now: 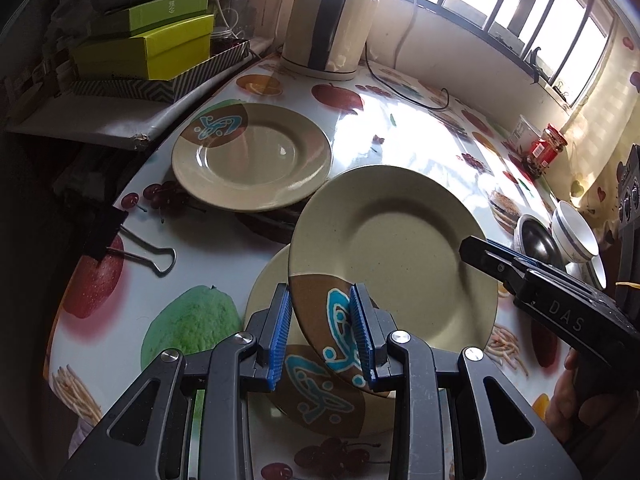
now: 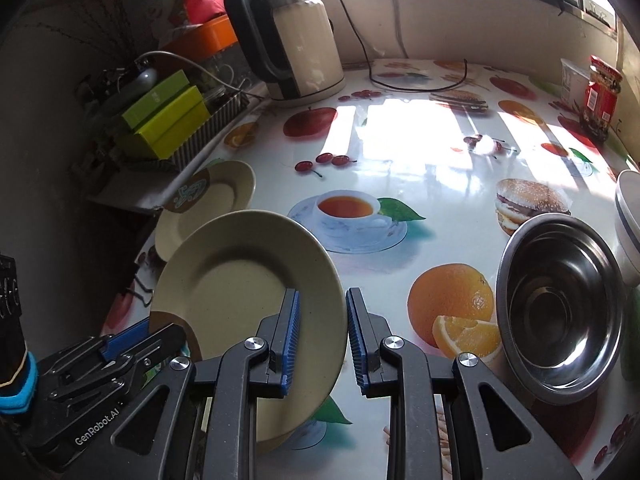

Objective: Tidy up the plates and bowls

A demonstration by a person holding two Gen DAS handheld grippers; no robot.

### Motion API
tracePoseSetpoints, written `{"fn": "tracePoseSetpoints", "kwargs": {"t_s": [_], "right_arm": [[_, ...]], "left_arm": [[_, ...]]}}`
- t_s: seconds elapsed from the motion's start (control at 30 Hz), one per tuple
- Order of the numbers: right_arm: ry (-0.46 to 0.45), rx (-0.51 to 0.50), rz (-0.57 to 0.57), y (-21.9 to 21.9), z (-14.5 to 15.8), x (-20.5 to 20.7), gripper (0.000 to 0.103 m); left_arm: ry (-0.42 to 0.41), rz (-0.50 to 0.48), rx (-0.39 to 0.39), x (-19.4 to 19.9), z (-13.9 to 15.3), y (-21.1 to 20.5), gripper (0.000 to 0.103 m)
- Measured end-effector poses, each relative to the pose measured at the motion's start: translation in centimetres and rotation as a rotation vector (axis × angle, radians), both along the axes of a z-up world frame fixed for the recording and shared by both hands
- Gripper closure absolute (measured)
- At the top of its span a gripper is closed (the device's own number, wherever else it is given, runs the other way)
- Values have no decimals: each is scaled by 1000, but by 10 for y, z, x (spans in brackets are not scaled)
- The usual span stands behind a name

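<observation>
Left fingers point(image 1: 319, 293) are set narrow and clamp the near rim of the raised plate point(image 1: 392, 248), pads on the brown patch with its blue figure. Right fingers point(image 2: 322, 294) are narrower and appear to pinch the same plate at its opposite rim; the contact of the outer pad is not fully visible, so I record that grip as probable.

Location: the raised plate hangs tilted between my two pairs of fingers, clear of the table point(image 1: 400, 128). A second plate point(image 1: 266, 284) lies flat directly beneath the left fingers. A third plate point(image 1: 252, 156) lies ahead and to the left of them. A steel bowl point(image 2: 560, 312) stands just right of the right fingers, with a white bowl point(image 2: 630, 216) beyond it.

Assessment: the step in hand is carrying the plate to a stack, most likely onto the third plate. To do it well, I should keep both grips even, level the plate before lowering, centre it rim over rim, and loosen only once it is seated.

Materials: the plates are round, shallow and glazed cream, smooth and likely slippery against ribbed pads. The table covering is glossy printed plastic. The steel bowl is polished; the white one is banded in blue.
</observation>
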State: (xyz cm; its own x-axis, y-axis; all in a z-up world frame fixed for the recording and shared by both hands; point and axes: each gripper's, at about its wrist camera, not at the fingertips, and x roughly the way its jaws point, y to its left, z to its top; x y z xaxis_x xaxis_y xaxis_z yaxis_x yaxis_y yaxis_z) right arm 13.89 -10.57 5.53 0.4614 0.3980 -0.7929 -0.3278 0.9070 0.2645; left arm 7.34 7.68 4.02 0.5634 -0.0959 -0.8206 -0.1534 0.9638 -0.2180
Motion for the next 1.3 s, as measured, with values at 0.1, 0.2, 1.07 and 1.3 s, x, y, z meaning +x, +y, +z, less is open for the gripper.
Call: {"fn": "tracePoseSetpoints", "kwargs": {"t_s": [0.1,0.2,1.07,1.3], "right_arm": [[7,-5,13,5,-4,-5,80],[11,-11,23,10,-8,-9,80],[29,-40,49,26,-24,-23,80],[31,-40,44,24,-25,-22,79]], "left_arm": [[7,10,2,-5,-3,3,72],[13,18,2,-11,-5,6,72],[47,43,13,-23,-19,11,72],[46,48,3,-24,-19,12,72]]}}
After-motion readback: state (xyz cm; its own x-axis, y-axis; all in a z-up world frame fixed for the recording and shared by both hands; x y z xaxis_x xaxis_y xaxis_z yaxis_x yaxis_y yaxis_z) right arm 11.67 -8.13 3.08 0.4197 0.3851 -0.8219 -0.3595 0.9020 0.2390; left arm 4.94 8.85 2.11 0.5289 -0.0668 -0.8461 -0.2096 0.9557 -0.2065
